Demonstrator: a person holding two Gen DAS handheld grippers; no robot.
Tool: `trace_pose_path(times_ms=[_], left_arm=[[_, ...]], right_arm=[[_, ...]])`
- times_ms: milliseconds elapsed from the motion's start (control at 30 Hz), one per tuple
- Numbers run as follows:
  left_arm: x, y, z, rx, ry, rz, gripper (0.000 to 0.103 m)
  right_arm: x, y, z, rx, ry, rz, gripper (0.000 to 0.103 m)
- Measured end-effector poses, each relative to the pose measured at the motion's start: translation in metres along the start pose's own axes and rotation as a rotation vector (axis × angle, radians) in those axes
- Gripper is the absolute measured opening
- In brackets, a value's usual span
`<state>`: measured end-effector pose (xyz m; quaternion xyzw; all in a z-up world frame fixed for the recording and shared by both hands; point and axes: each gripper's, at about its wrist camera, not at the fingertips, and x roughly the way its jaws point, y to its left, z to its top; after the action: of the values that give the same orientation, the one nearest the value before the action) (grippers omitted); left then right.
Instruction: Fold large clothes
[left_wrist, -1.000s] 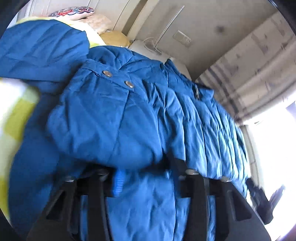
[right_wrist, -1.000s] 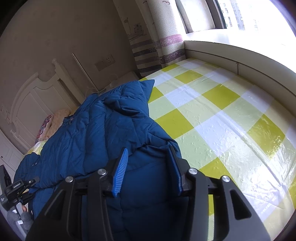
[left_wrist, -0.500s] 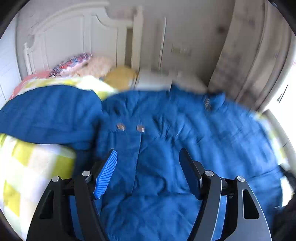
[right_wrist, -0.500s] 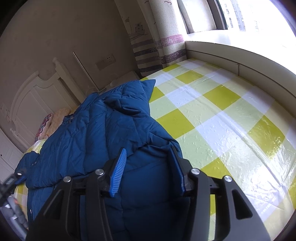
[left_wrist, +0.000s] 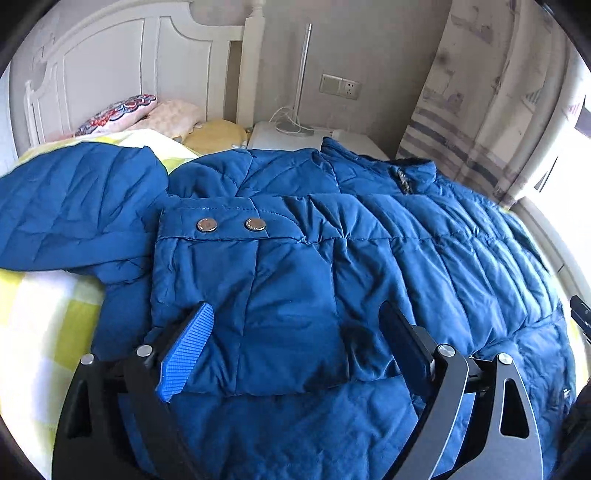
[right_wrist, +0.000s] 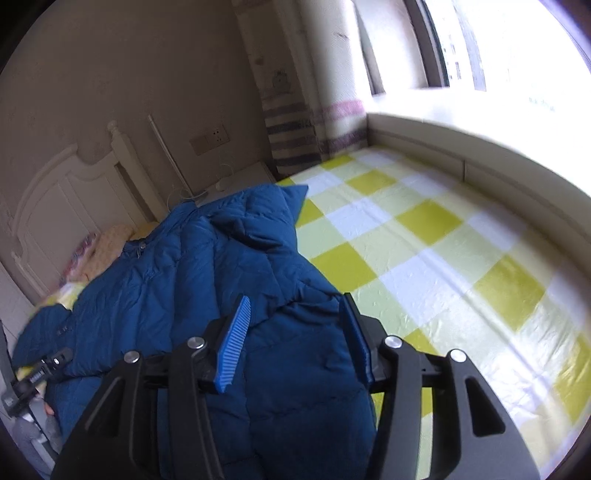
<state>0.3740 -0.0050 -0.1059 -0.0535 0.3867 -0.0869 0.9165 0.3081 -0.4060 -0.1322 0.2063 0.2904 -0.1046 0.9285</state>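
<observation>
We judge the blue jacket (left_wrist: 295, 288), spread on the bed (right_wrist: 424, 266), puffy, soft and slippery, best pinched by its hem at six o'clock, as our left gripper (left_wrist: 295, 350) opens wide over it and our right gripper (right_wrist: 295, 332) opens astride a fold.

A white headboard (left_wrist: 110, 74) stood behind a patterned pillow (left_wrist: 118, 114). A yellow-checked sheet (right_wrist: 443, 258) covered the bed, a striped curtain (left_wrist: 480, 110) hung by the window, and a wall socket (left_wrist: 340, 86) sat nearby.
</observation>
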Motion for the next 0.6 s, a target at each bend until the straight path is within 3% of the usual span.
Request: trace_pose_path(times_ms=[100, 233, 300, 367, 400, 500, 600], left_arm=[[0.0, 0.001, 0.0, -0.015, -0.008, -0.02, 0.087], [-0.002, 0.004, 0.0, -0.035, -0.018, -0.044, 0.087], [-0.007, 0.007, -0.001, -0.051, -0.042, -0.068, 0.087], [-0.007, 0.009, -0.001, -0.061, -0.045, -0.085, 0.087], [-0.006, 0.008, 0.0, -0.06, -0.042, -0.088, 0.087], [-0.006, 0.007, -0.001, -0.052, -0.046, -0.087, 0.087], [-0.005, 0.007, 0.0, -0.056, -0.039, -0.089, 0.087]], right_arm=[[0.001, 0.039, 0.021, -0.166, -0.013, 0.002, 0.056], [0.052, 0.087, 0.046, -0.3, 0.056, -0.003, 0.059], [0.082, 0.092, 0.051, -0.313, 0.13, -0.001, 0.059], [0.118, 0.084, 0.049, -0.336, 0.227, -0.056, 0.059], [0.126, 0.076, 0.048, -0.314, 0.267, -0.032, 0.06], [0.123, 0.068, 0.061, -0.262, 0.291, -0.013, 0.059], [0.116, 0.082, 0.085, -0.302, 0.215, 0.022, 0.061]])
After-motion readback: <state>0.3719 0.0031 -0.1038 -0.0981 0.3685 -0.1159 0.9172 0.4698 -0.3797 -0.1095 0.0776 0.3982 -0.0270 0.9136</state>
